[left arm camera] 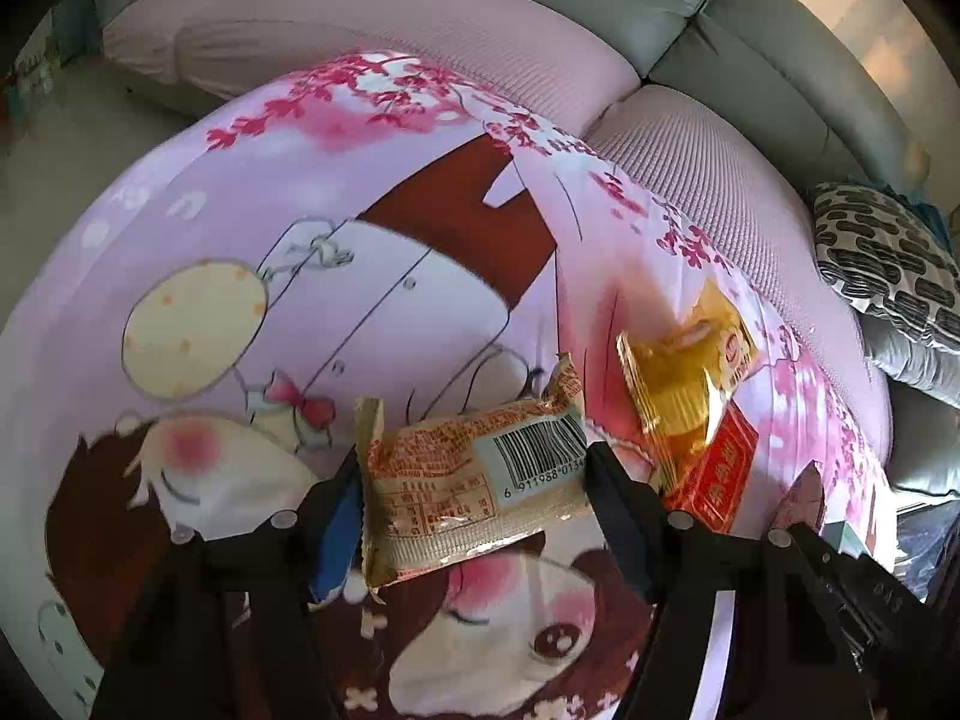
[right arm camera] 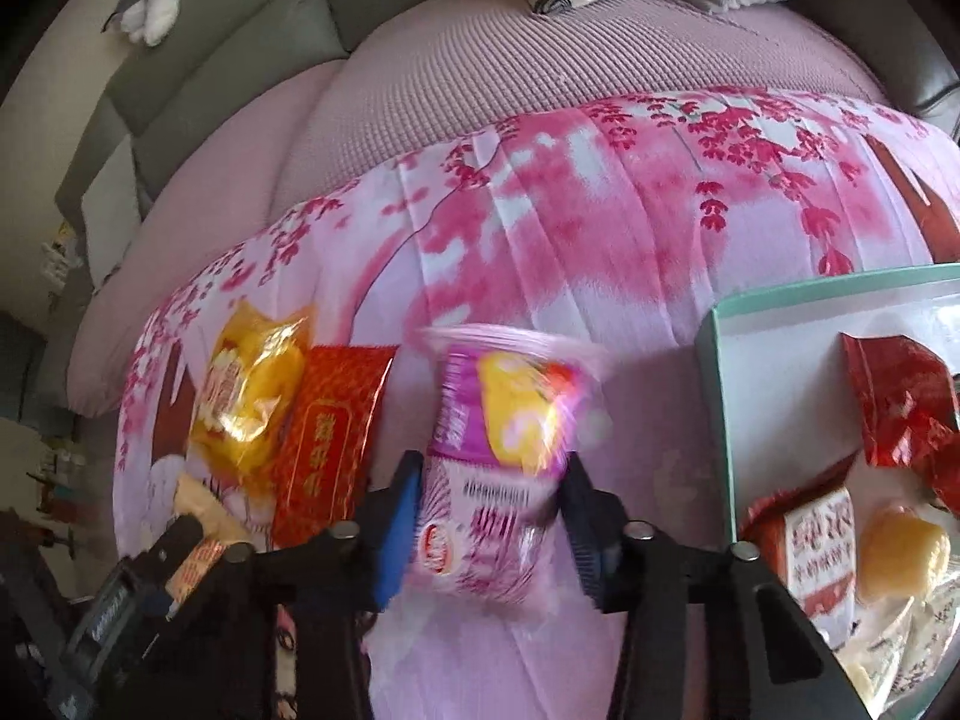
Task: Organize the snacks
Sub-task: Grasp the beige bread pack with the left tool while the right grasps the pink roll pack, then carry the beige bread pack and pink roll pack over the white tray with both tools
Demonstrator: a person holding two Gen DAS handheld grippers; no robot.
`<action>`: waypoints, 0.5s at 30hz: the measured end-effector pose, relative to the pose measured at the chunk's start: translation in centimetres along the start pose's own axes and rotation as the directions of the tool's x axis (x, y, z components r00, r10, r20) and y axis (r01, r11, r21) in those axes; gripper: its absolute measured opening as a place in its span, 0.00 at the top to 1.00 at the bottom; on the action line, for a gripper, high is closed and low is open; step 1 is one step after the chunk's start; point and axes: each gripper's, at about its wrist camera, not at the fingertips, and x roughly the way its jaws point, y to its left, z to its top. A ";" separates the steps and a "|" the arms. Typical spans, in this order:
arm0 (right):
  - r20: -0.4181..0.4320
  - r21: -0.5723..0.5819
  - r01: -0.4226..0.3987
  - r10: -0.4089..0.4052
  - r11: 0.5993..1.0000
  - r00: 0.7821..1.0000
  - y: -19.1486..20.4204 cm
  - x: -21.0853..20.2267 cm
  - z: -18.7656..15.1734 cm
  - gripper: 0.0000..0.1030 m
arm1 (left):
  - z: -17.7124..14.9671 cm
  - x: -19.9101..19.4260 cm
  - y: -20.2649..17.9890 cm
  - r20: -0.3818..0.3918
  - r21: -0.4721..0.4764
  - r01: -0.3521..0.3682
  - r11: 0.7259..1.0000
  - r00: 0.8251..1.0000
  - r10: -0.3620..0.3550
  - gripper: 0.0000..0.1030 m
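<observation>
Barcode packet point(left arm camera: 474, 480) on cloth point(left arm camera: 300, 312); two packets point(left arm camera: 690, 396) right; box point(right arm camera: 720, 396) far right.

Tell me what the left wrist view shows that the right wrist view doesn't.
Left wrist only: the left tool closed on a beige barcode snack packet, above a cartoon girl print. Right wrist only: the right tool gripping a purple snack packet, and a mint-rimmed box holding snacks. Both: the yellow packet and red packet on the pink blossom cloth.

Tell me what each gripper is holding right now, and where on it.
The left gripper pinches the beige barcode snack packet across its two short ends. The right gripper squeezes the purple snack packet across its lower sides.
</observation>
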 end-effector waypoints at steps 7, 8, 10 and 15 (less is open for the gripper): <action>0.050 -0.042 -0.062 0.064 0.997 0.997 -0.2 -3.1 -2.7 0.61 | -2.1 -2.2 0.2 0.013 -0.046 0.049 0.998 0.999 -0.048 0.33; 0.062 -0.049 -0.069 0.072 0.996 0.995 -0.2 -3.8 -3.2 0.61 | -2.3 -2.7 0.0 0.021 -0.043 0.062 0.997 0.998 -0.062 0.33; 0.091 -0.064 -0.088 0.094 0.994 0.991 -0.7 -5.6 -4.5 0.61 | -2.4 -3.7 -0.8 0.046 -0.036 0.087 0.996 0.995 -0.085 0.33; 0.143 -0.089 -0.106 0.118 0.990 0.983 -1.4 -7.8 -6.0 0.61 | -2.6 -6.1 -3.0 0.098 0.015 0.122 0.992 0.988 -0.123 0.33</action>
